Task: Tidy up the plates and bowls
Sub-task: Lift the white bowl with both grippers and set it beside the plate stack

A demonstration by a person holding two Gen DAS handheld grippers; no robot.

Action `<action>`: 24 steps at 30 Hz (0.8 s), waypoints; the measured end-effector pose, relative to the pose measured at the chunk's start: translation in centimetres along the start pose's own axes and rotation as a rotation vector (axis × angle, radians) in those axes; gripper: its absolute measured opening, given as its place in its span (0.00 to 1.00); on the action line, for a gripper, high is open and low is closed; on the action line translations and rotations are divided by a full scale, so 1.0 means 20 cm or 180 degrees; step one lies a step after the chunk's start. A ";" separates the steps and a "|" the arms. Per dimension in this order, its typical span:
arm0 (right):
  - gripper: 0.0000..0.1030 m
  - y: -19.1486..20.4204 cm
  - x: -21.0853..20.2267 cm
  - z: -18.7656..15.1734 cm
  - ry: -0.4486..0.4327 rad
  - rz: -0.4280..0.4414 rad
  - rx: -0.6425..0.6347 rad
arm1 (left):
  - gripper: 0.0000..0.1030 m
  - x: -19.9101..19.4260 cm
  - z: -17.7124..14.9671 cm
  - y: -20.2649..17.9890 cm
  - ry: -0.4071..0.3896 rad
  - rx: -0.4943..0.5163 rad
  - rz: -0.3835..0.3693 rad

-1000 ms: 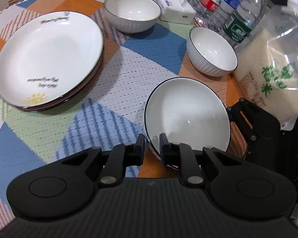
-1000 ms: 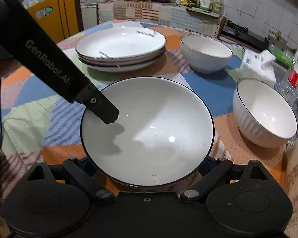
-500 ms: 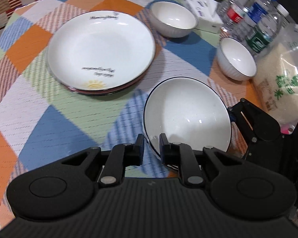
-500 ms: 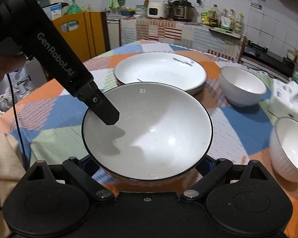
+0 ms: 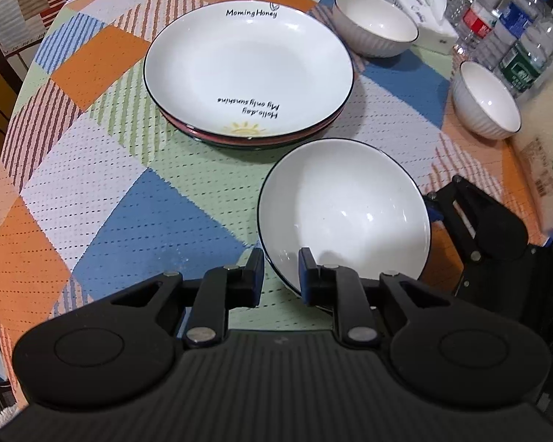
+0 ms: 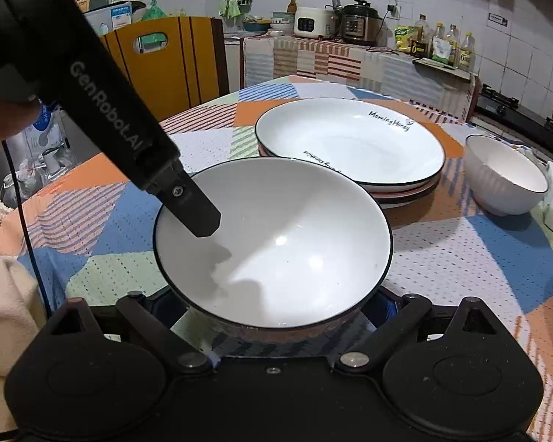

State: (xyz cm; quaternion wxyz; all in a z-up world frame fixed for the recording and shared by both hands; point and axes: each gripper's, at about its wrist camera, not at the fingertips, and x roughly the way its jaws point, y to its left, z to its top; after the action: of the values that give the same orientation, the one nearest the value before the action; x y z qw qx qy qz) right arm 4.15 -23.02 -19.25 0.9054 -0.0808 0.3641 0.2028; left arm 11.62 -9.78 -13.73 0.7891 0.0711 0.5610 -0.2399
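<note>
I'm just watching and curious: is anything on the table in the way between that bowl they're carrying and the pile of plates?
Nothing visible. The bowl is gripped at its rim by the left gripper, and only bare tablecloth lies between it and the stack of plates. The two small bowls sit off to the side.

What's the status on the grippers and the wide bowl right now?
Left gripper shut on wide bowl rim. Right gripper cradles its base, fingertips hidden. Plate stack just ahead; two small bowls beyond. Path unobstructed.
</note>
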 end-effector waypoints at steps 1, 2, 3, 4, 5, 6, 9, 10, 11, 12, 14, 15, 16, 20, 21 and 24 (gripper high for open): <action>0.95 0.00 0.01 0.00 0.0006 -0.0002 -0.0017 | 0.17 0.01 0.00 0.00 0.0009 0.0003 0.0021; 0.95 0.01 0.02 0.01 0.0020 -0.0010 -0.0037 | 0.17 0.02 0.00 0.00 0.0016 0.0008 0.0043; 0.95 0.01 0.03 0.01 0.0036 -0.0011 -0.0050 | 0.17 0.03 -0.01 0.00 0.0021 0.0014 0.0059; 0.95 0.01 0.04 0.00 0.0051 -0.0007 -0.0055 | 0.17 0.03 -0.01 0.00 0.0013 0.0010 0.0061; 0.95 0.01 0.05 0.00 0.0061 -0.0004 -0.0058 | 0.17 0.04 -0.01 0.00 0.0009 0.0003 0.0066; 0.95 0.02 0.05 -0.01 0.0048 -0.0023 -0.0087 | 0.17 0.04 -0.01 0.00 0.0010 -0.0004 0.0065; 0.95 0.04 0.06 -0.01 0.0058 -0.0065 -0.0172 | 0.17 0.04 -0.01 0.00 0.0032 -0.0034 0.0034; 0.95 0.04 0.06 -0.01 0.0087 -0.0066 -0.0189 | 0.17 0.03 -0.01 0.00 0.0028 -0.0040 0.0044; 0.95 0.05 0.06 -0.02 0.0133 -0.0052 -0.0213 | 0.17 0.03 -0.01 0.00 0.0019 -0.0044 0.0050; 0.95 0.04 0.05 -0.01 0.0158 -0.0023 -0.0216 | 0.17 0.02 -0.01 0.00 0.0004 -0.0066 0.0072; 0.95 0.03 0.03 -0.01 0.0289 0.0083 -0.0138 | 0.17 -0.01 -0.02 0.00 -0.0063 -0.0157 0.0076; 0.95 0.02 0.02 -0.01 0.0373 0.0116 -0.0105 | 0.17 -0.03 -0.03 0.01 -0.0077 -0.0196 0.0049; 0.95 0.02 0.00 -0.02 0.0393 0.0128 -0.0085 | 0.17 -0.04 -0.03 0.01 -0.0082 -0.0227 0.0046; 0.95 0.02 -0.10 -0.05 0.0400 0.0076 -0.0089 | 0.21 -0.09 -0.03 -0.01 -0.0070 -0.0176 0.0136; 0.95 0.02 -0.13 -0.06 0.0384 0.0049 -0.0108 | 0.22 -0.10 -0.03 -0.01 -0.0065 -0.0157 0.0124; 0.95 0.00 -0.22 -0.05 0.0331 -0.0016 -0.0113 | 0.26 -0.15 -0.03 -0.02 -0.0070 -0.0130 0.0101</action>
State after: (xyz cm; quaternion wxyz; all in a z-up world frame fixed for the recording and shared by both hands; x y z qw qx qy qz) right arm 0.52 -24.64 -16.95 0.8842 -0.1082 0.4068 0.2025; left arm 10.19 -8.96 -11.10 0.8002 0.0612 0.5558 -0.2166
